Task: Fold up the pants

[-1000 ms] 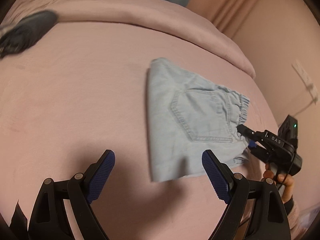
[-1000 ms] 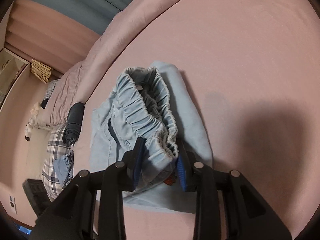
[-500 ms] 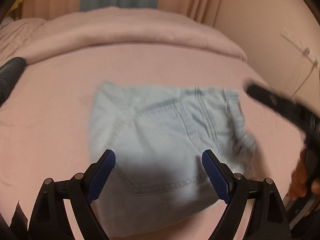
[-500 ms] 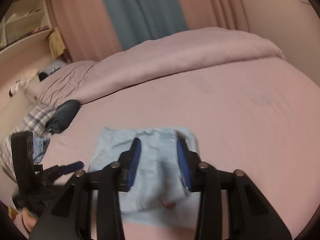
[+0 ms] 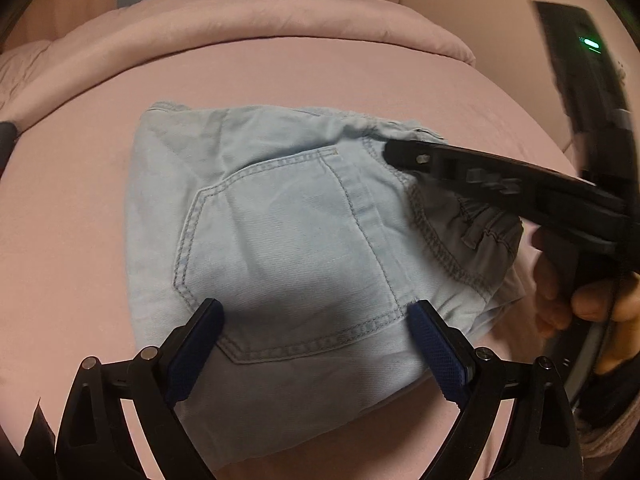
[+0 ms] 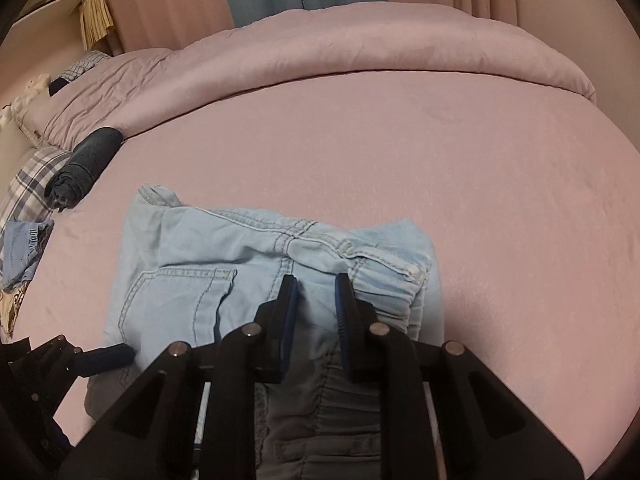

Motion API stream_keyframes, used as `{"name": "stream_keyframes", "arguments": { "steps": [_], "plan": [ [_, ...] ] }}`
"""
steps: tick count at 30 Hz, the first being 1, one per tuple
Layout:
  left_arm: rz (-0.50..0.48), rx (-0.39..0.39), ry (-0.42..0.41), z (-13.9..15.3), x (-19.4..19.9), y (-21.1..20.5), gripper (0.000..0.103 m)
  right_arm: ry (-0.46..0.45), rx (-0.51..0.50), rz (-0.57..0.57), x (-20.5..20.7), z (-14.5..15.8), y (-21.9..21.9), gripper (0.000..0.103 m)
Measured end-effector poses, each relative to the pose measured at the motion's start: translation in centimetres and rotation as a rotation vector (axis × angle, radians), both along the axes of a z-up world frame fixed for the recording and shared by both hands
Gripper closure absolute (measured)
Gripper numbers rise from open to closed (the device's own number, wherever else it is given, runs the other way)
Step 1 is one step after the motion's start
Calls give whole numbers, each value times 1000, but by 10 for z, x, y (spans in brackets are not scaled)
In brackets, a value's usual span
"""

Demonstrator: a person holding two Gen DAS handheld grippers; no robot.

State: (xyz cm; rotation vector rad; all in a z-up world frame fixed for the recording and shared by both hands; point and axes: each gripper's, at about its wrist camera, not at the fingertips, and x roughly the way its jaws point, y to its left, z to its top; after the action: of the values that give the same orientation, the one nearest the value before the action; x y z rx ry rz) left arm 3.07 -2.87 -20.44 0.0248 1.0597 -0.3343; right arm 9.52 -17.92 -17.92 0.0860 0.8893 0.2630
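Note:
Light blue denim pants (image 5: 280, 232) lie folded on the pink bed sheet (image 5: 72, 208), back pocket up and the elastic waistband at the right. My left gripper (image 5: 316, 344) hangs open and wide over the near edge of the pants, with nothing between its pads. My right gripper (image 6: 314, 284) hovers over the waistband end of the pants (image 6: 192, 280). Its jaws are closing to a narrow gap; fabric shows below the gap, but the pads pinch none. From the left wrist view the right gripper (image 5: 390, 154) reaches in from the right, held by a hand (image 5: 592, 304).
A dark rolled garment (image 6: 84, 164) lies at the left of the bed beside a plaid cloth (image 6: 28, 184) and a small blue garment (image 6: 20, 248). A folded pink duvet (image 6: 320, 44) runs along the far side. My left gripper (image 6: 108, 354) shows at the lower left.
The right gripper let go of the raised waistband, rolled level and narrowed its jaws. The pants now lie flat. The left gripper swung closer, over the near edge of the pants.

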Motion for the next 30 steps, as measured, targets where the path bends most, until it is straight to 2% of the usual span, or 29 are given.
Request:
{"name": "stream_keyframes", "arguments": {
  "steps": [3, 5, 7, 9, 12, 14, 16, 18, 20, 23, 24, 28, 30],
  "plan": [
    [9, 21, -18, 14, -2, -2, 9, -20, 77, -5, -16, 18, -10, 81],
    [7, 19, -53, 24, -1, -4, 9, -63, 75, 7, -31, 31, 3, 69],
    [17, 25, -68, 32, 7, -6, 9, -83, 87, 26, -49, 36, -1, 66],
    [35, 27, -36, 25, 25, -6, 9, -60, 99, 44, -62, 30, 1, 68],
    [96, -33, 59, 7, 53, -1, 9, -22, 21, 25, -66, 9, 7, 70],
    [117, -60, 80, 0, 63, 2, 8, -28, -5, 31, -67, -2, 8, 70],
    [112, -37, 96, -4, 70, -3, 5, -29, -11, 44, -67, -4, 7, 70],
    [82, 30, 109, -10, 74, -16, 2, -21, -1, 46, -66, -8, 4, 69],
    [60, 85, 104, -13, 76, -25, 2, -19, 7, 44, -66, -10, 0, 69],
    [75, 62, 122, -7, 81, -25, 2, -28, 7, 45, -70, -16, 0, 69],
    [81, 59, 111, -1, 86, -28, 2, -33, 13, 45, -71, -17, -1, 69],
    [61, 94, -27, 27, 87, -39, 2, -26, 57, 46, -66, -9, -5, 69],
    [72, 111, 4, 19, 102, -39, 2, -13, 104, 42, -62, -10, -11, 69]
  ]
}}
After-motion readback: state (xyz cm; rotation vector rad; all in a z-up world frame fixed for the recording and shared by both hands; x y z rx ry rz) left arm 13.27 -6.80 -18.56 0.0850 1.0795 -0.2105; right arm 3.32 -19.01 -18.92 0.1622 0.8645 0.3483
